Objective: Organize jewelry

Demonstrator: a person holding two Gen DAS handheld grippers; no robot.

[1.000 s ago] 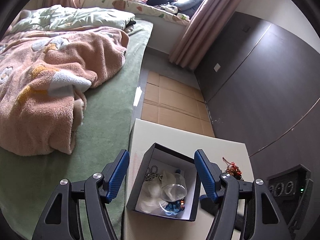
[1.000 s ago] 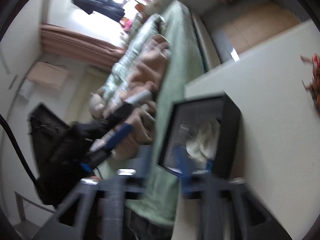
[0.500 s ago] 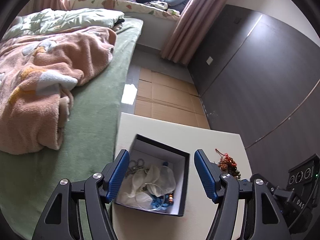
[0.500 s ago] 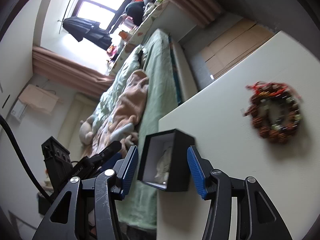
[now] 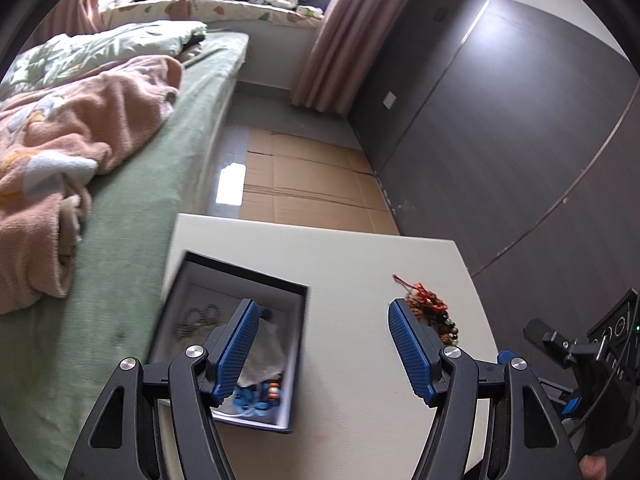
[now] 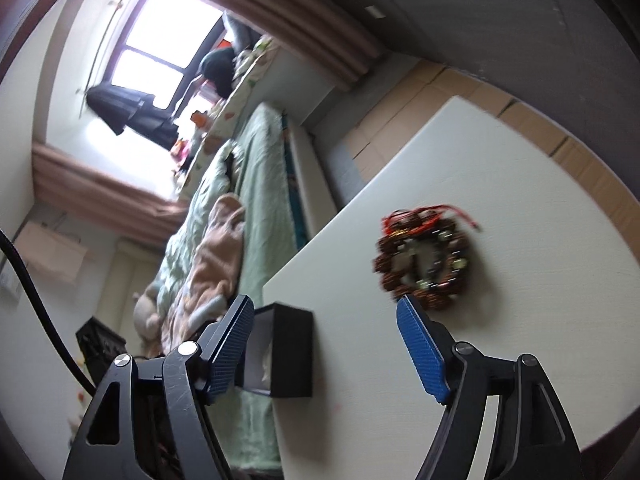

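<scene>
An open black box (image 5: 296,364) with a white inside stands at the left of a white table (image 5: 352,272). It holds a silver chain (image 5: 198,318), clear bags and blue beads (image 5: 250,398). A red-brown bead bracelet (image 5: 430,308) with a red cord lies on the table to its right. My left gripper (image 5: 322,346) is open and empty above the table between box and bracelet. My right gripper (image 6: 326,344) is open and empty, tilted, with the bracelet (image 6: 424,258) just past its right finger and the box (image 6: 288,354) by its left finger.
A green bed (image 5: 132,216) with a pink blanket (image 5: 60,128) runs along the table's left. Flattened cardboard (image 5: 308,180) covers the floor beyond the table. A dark wall panel (image 5: 500,140) stands on the right. The other gripper's body (image 5: 592,364) is at the lower right.
My left gripper has swung right, so the box moved to its left finger and the bracelet came near its right finger. My right gripper has moved closer to the bracelet.
</scene>
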